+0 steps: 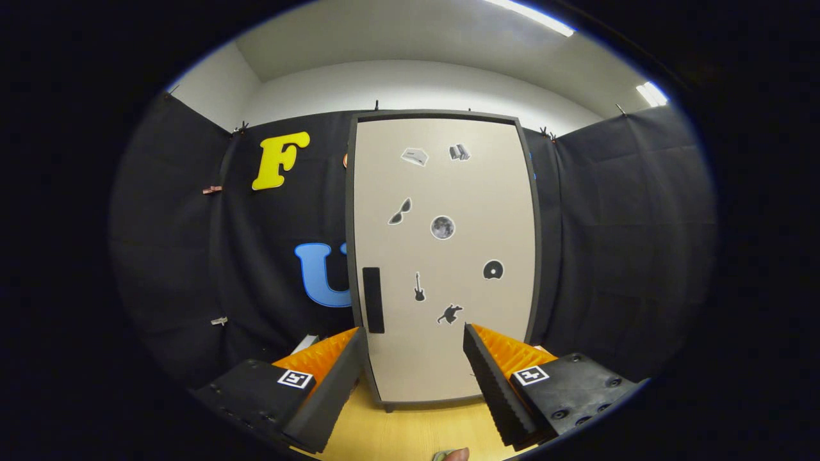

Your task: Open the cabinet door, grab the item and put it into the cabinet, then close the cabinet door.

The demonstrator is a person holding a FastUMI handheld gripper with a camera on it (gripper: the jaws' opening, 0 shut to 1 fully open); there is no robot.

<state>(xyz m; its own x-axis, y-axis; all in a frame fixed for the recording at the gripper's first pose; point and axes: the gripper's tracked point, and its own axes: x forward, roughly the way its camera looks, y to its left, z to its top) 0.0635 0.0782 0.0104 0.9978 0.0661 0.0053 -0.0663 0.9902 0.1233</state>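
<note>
One gripper (413,371), fingers spread wide with nothing between them, aimed square at the cabinet door (442,256). Door is closed, flush in its dark frame, so the task looks to be at the opening step. Cabinet stands upright on the wooden table (410,429), back against the booth's black cloth wall; long axis vertical, door face pointing straight back at the fingers. Dark handle (373,299) is a vertical strip near the door's left edge, low-middle height, just beyond the left fingertip; hinges likely on the right side, so the door should swing out from the left. The wide spread makes sense as prep for catching that handle or the door edge. Small stickers scattered across the door face. Something pale (306,343) pokes out beyond the left finger, near the cabinet's left bottom corner; possibly the item to store, too hidden to tell. A fingertip (453,454) shows at the table's near edge.
</note>
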